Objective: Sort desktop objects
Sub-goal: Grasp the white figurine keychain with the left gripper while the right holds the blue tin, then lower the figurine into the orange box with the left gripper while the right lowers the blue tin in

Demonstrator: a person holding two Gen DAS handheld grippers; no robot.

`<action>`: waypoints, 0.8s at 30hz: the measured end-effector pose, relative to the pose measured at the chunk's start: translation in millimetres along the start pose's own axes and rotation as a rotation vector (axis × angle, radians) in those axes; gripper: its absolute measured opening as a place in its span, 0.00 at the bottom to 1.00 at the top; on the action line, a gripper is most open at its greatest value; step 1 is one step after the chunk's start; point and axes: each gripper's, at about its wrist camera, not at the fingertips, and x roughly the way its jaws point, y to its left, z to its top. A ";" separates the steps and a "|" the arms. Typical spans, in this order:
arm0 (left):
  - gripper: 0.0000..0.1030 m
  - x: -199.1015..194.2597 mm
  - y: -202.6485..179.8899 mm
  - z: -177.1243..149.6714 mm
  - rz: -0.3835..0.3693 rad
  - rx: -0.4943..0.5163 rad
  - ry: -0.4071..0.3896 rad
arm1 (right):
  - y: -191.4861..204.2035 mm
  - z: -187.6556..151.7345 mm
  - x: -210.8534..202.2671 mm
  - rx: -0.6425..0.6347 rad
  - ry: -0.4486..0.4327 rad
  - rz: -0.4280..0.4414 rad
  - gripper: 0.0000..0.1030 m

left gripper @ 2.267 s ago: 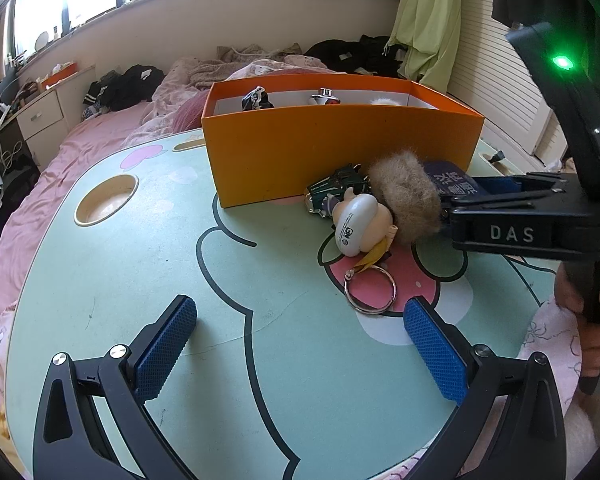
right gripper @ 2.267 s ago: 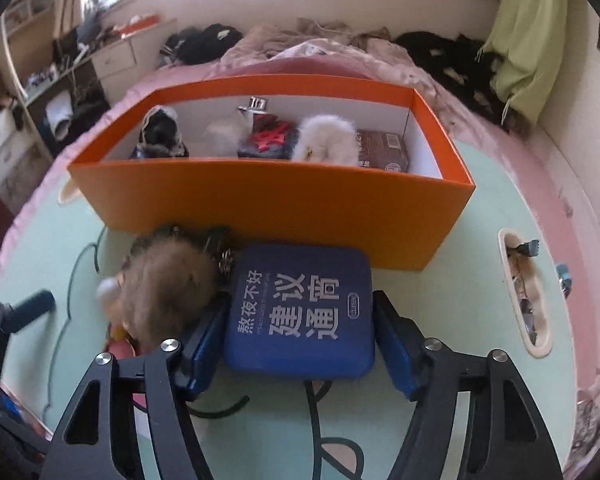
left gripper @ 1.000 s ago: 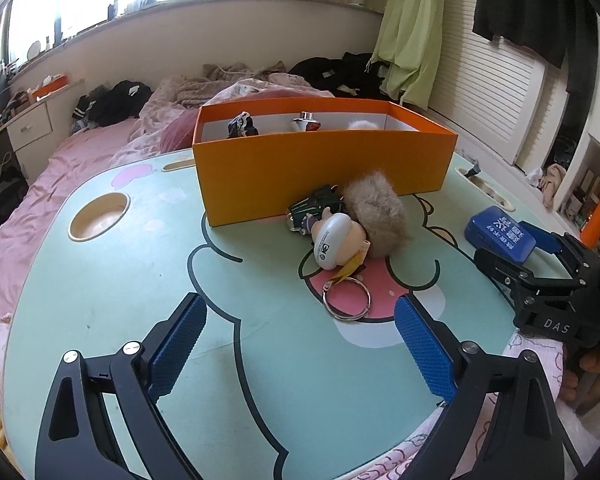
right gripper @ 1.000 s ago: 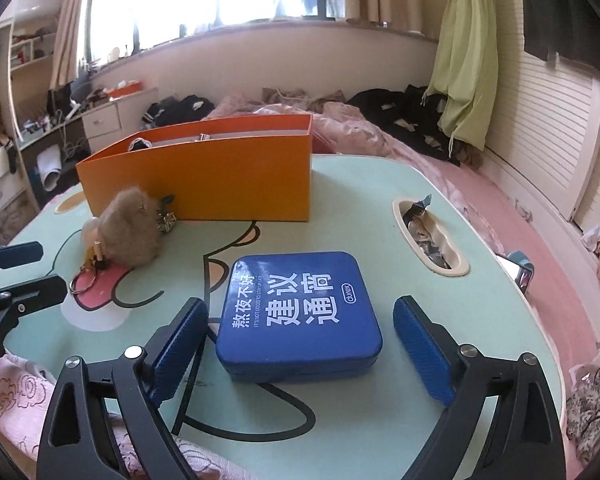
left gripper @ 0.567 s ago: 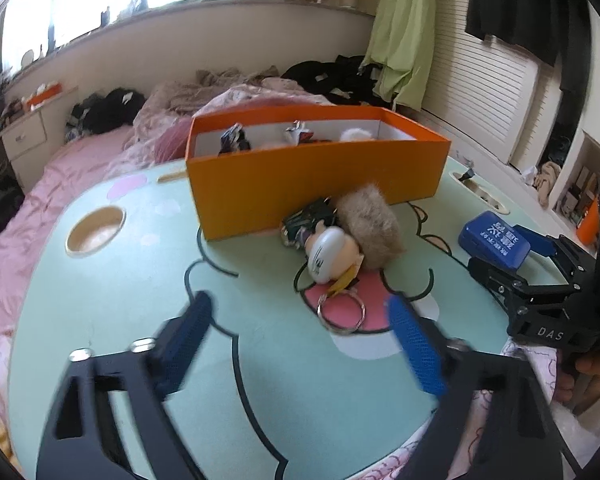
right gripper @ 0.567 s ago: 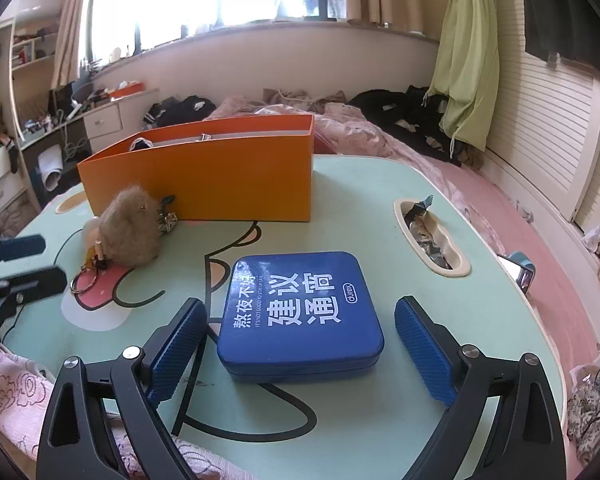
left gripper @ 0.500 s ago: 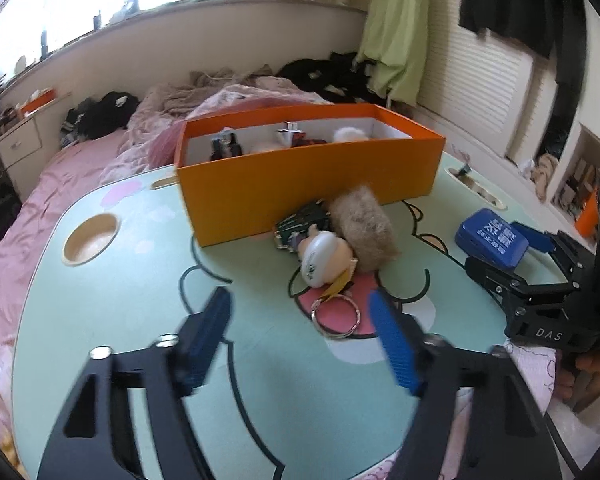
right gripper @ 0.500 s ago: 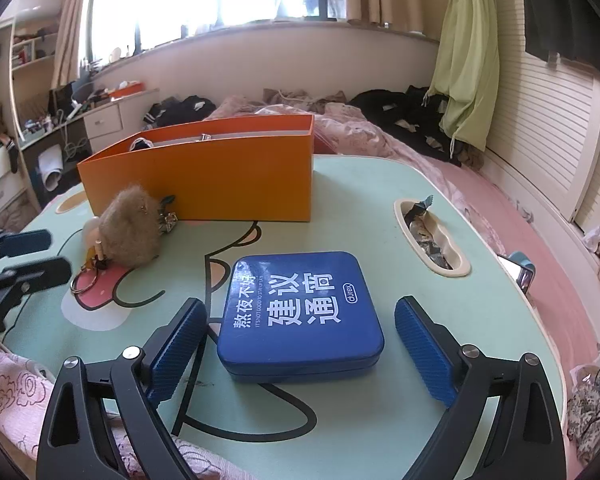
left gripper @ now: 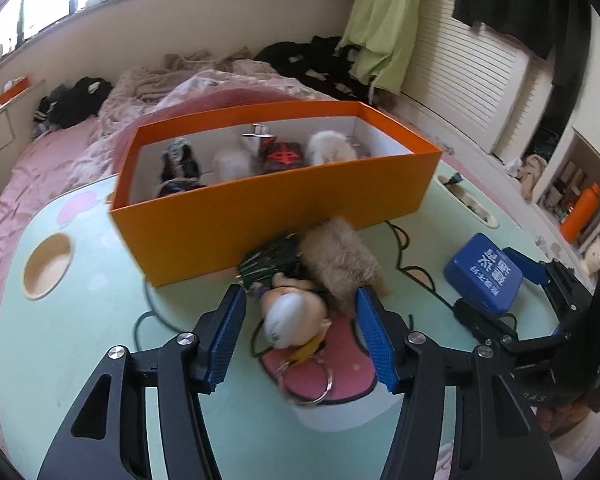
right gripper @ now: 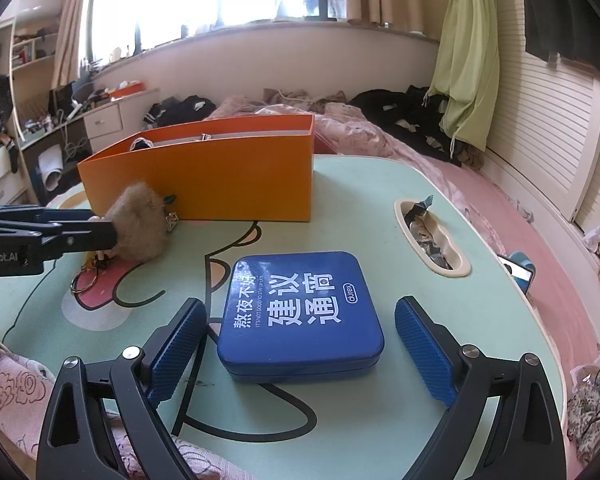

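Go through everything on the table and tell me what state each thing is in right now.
Orange box: open, partly filled.
Blue tin: lid shut, flat on table.
Doll keychain: lying on table.
Left gripper: closing around keychain.
Right gripper: open, straddling tin.

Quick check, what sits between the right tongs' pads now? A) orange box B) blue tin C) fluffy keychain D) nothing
B: the blue tin lies on the table between the right tongs' pads, gaps on both sides; the orange box stands farther back.
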 end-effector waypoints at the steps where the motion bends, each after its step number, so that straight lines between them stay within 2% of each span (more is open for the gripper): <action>1: 0.42 3.9 -2.5 -1.4 -0.001 0.011 0.015 | -0.1 0.0 0.0 0.000 0.000 0.000 0.93; 2: 0.36 6.8 -4.8 -3.5 0.003 0.022 0.029 | -0.4 -0.2 -0.1 0.000 0.000 0.000 0.93; 6: 0.36 5.2 -9.0 -13.4 -0.012 0.039 0.021 | -0.2 -0.1 0.0 0.001 0.000 0.000 0.93; 11: 0.36 -18.8 -9.9 -27.8 -0.025 0.041 -0.034 | 0.8 0.4 -0.4 0.001 -0.003 -0.001 0.92; 12: 0.36 -26.3 -9.1 -31.9 -0.037 0.039 -0.045 | 0.2 0.0 -1.1 0.004 -0.006 -0.003 0.90; 14: 0.36 -37.7 -7.7 -34.6 -0.043 0.039 -0.062 | 3.4 0.8 -3.9 0.009 -0.014 -0.005 0.77; 15: 0.36 -42.8 -7.2 -35.1 -0.040 0.041 -0.072 | 5.2 1.7 -5.3 0.010 -0.018 -0.002 0.65; 24: 0.36 -72.7 -2.0 -15.2 -0.037 0.037 -0.159 | 6.7 15.4 -16.5 0.050 -0.040 0.035 0.65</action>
